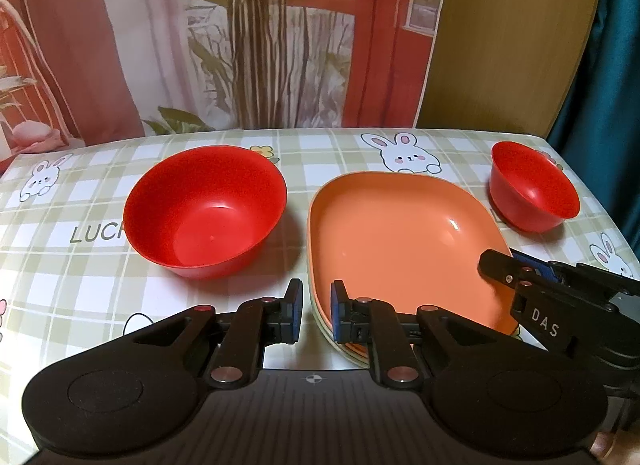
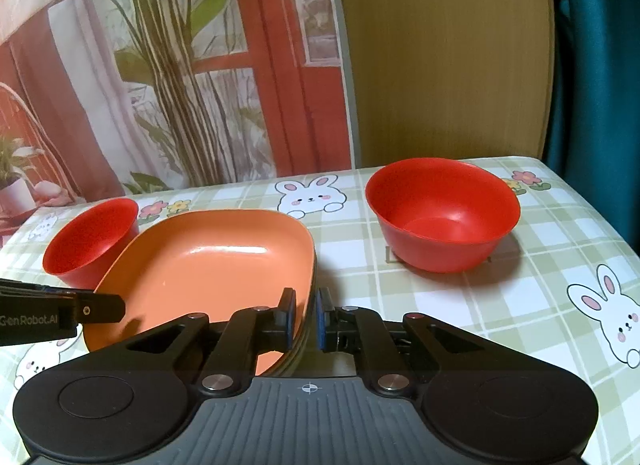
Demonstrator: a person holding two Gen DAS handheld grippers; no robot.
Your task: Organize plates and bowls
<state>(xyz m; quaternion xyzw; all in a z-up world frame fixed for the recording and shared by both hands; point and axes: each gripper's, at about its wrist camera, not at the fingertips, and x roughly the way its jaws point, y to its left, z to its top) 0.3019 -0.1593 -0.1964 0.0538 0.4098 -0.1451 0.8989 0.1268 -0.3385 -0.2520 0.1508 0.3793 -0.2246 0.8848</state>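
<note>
A stack of plates with an orange plate (image 1: 400, 241) on top sits mid-table; it also shows in the right wrist view (image 2: 216, 269). My left gripper (image 1: 316, 311) straddles the stack's left rim, jaws closed on it. My right gripper (image 2: 306, 315) straddles the stack's right rim, jaws closed on it; it also shows in the left wrist view (image 1: 496, 265). A large red bowl (image 1: 206, 211) stands left of the stack, seen too in the right wrist view (image 2: 86, 243). Another red bowl (image 1: 534, 193) stands to the right, seen too in the right wrist view (image 2: 442, 215).
The table wears a green checked cloth with rabbits (image 1: 404, 153). Its far edge meets a printed curtain (image 1: 256, 45) and a wooden panel (image 2: 440, 57). A teal curtain (image 2: 592, 65) hangs at the right.
</note>
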